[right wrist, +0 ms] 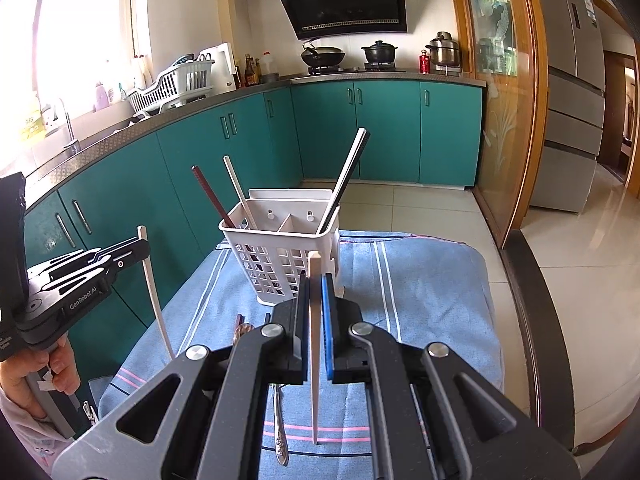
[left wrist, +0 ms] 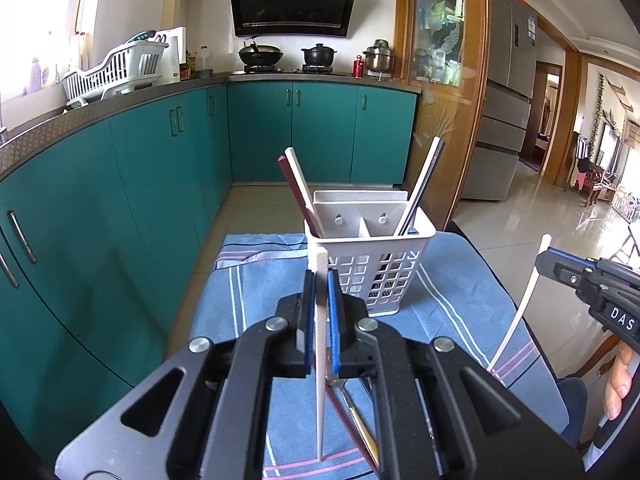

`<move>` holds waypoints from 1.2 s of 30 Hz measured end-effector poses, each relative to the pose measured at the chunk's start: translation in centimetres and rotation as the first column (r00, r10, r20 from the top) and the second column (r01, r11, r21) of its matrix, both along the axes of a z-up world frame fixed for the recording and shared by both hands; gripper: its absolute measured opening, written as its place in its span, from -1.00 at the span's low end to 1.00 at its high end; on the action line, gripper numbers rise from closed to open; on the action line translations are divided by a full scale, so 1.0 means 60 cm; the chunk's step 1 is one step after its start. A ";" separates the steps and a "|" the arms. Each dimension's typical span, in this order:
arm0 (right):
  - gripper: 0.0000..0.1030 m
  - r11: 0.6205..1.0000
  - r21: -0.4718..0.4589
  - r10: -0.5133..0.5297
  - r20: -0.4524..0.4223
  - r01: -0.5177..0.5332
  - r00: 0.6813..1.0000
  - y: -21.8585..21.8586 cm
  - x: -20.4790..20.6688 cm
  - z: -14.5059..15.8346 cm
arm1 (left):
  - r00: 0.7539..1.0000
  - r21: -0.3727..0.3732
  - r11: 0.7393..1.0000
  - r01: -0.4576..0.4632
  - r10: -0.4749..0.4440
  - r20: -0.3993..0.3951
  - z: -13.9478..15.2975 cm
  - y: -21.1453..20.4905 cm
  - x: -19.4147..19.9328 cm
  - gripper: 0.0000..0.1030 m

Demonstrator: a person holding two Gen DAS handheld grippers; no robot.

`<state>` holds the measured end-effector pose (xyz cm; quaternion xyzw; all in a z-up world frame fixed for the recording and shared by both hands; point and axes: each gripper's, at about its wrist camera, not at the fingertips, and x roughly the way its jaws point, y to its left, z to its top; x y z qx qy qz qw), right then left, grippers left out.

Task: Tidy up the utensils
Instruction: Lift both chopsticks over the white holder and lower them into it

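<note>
Left tool (left wrist: 320,280) was closed on a white chopstick (left wrist: 319,360), which stood upright between the blue pads, tip resting on the blue striped towel (left wrist: 248,280) covering the counter. Right tool (right wrist: 316,284) was likewise clamped on a second white chopstick (right wrist: 314,360), also held near vertical, tip down on the towel. From the left wrist view the right tool sat at 3 o'clock; from the right wrist view the left tool sat at 9 o'clock, with a hand (right wrist: 40,368) on its grip. White slotted utensil caddy (left wrist: 368,248) stood on the towel at 12 o'clock, just beyond both tools. It had two compartments: the left one held a dark red chopstick (left wrist: 294,188) and a white one leaning toward 11 o'clock; the right one held a black-and-white pair (left wrist: 422,184) leaning toward 1 o'clock. Loose on the towel under the left tool at 6 o'clock lay another dark red chopstick (left wrist: 348,420) and a gold-handled utensil (left wrist: 364,432). Under the right tool lay a metal spoon or fork handle (right wrist: 280,432); could not tell which. Teal cabinets (left wrist: 160,160) ran along the far side, with a wok (left wrist: 260,54) and pot (left wrist: 318,54) on the stove at 12 o'clock.
</note>
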<state>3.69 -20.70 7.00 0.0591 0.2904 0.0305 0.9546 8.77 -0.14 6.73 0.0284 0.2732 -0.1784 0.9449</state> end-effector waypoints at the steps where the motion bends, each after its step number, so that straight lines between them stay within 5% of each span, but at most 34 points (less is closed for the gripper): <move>1: -0.87 1.000 0.000 0.000 0.000 0.000 1.000 0.000 0.000 0.000 | 1.000 0.001 1.000 0.002 -0.002 0.003 0.000 -0.001 -0.001 -0.88; 10: -0.87 1.000 -0.003 0.011 0.031 -0.011 0.999 0.004 0.001 0.021 | 1.000 -0.019 1.000 -0.002 0.002 0.016 0.009 0.003 0.001 -0.88; 21: -0.87 1.000 0.012 0.024 0.215 -0.027 0.976 0.003 0.032 0.155 | 0.975 -0.166 0.985 0.037 0.001 0.224 0.163 0.020 0.004 -0.88; 27: -0.87 0.998 0.022 -0.057 0.342 0.053 0.938 -0.004 0.068 0.222 | 0.946 -0.249 0.968 0.016 0.066 0.316 0.220 0.022 0.025 -0.88; 30: -0.87 0.996 0.002 -0.078 0.398 0.085 0.914 0.006 0.086 0.224 | 0.932 -0.265 0.964 -0.009 0.104 0.348 0.217 0.011 0.043 -0.88; 36: -0.87 0.994 0.001 -0.101 0.374 0.109 0.922 0.015 0.153 0.180 | 0.894 -0.213 0.975 -0.060 0.147 0.423 0.188 -0.015 0.057 -0.87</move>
